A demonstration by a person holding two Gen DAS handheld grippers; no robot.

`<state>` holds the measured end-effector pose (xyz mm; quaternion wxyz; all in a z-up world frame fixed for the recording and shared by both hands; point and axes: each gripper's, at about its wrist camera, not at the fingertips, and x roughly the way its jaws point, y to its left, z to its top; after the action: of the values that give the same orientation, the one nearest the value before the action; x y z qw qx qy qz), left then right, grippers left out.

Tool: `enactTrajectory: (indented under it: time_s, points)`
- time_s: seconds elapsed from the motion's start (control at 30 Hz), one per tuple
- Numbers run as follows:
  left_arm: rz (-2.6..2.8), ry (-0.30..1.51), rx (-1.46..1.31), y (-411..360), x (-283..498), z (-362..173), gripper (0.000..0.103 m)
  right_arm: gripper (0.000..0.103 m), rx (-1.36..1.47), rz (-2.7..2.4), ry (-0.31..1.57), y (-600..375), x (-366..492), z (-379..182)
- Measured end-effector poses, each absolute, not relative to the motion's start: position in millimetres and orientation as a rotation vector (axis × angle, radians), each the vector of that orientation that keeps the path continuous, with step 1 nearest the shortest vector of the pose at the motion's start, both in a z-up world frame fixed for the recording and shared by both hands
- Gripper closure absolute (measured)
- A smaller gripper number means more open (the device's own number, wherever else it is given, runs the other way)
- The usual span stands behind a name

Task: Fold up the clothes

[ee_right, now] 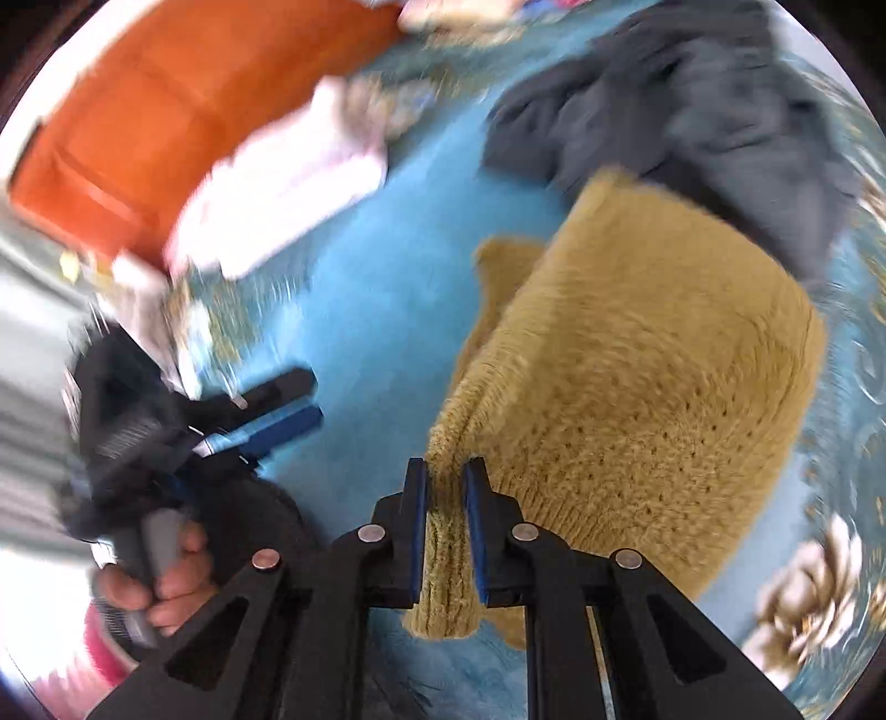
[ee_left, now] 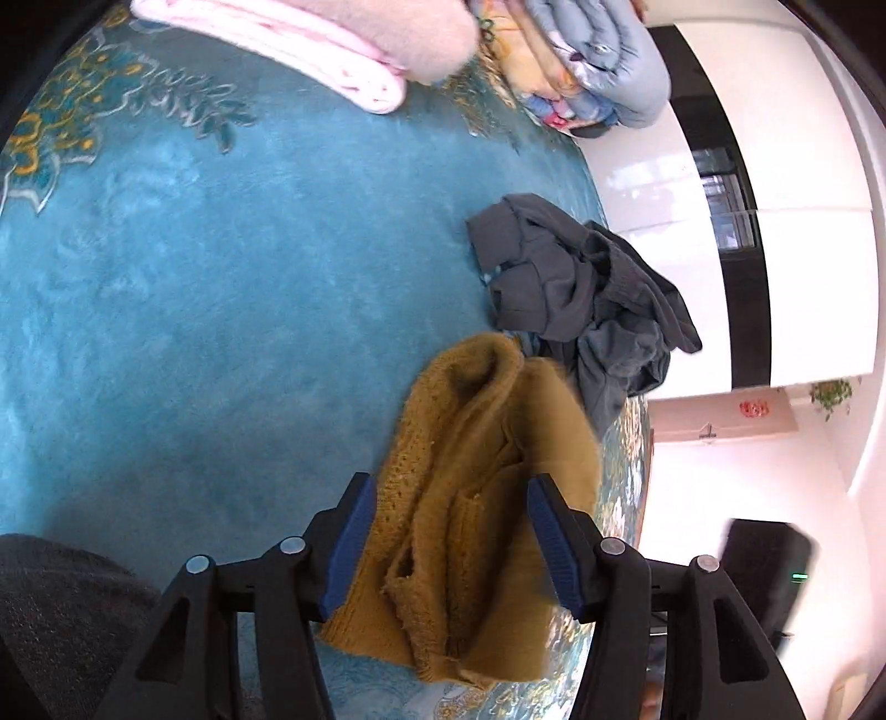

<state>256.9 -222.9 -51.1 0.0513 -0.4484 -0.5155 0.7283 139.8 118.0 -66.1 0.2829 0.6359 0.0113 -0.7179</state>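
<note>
A mustard knit garment [ee_right: 637,387] hangs over the teal patterned cover [ee_left: 221,277]. My right gripper [ee_right: 446,482] is shut on its ribbed edge, and the rest drapes away to the right. In the right wrist view my left gripper [ee_right: 293,410] stands off to the left over bare cover, apart from the knit, with a hand [ee_right: 166,576] around its handle. In the left wrist view the left gripper [ee_left: 451,487] is open, and the mustard garment [ee_left: 487,471] shows beyond the gap between its blue pads. A crumpled dark grey garment [ee_left: 581,299] lies just past the knit.
A folded pink blanket [ee_left: 310,50] and stacked blue quilts [ee_left: 598,61] sit at the cover's far side. An orange cushion-like block [ee_right: 166,111] lies beyond the pink blanket. The cover's edge runs along the right, with white floor and a black object [ee_left: 769,570] below it.
</note>
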Motion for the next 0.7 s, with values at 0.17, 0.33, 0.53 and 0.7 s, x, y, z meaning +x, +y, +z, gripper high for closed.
enactTrajectory:
  time_s: [0.17,0.33,0.53,0.7]
  points:
    - [2.229,-1.587,-1.350,-227.4,256.7,-54.1,0.040,0.086,1.797,-1.885,0.012,116.5,133.5,-91.6]
    - [2.188,-1.603,-1.337,-229.3,253.1,-59.2,0.039,0.086,1.779,-1.992,-0.066,148.7,118.0,-75.8]
    - [2.115,-1.374,-1.369,-186.5,231.6,-46.2,0.038,0.086,1.833,-2.066,-0.130,190.7,110.7,-83.9]
    - [1.941,-1.446,-1.441,-164.0,216.6,-69.4,0.039,0.086,1.835,-2.058,-0.279,213.9,114.2,-90.6]
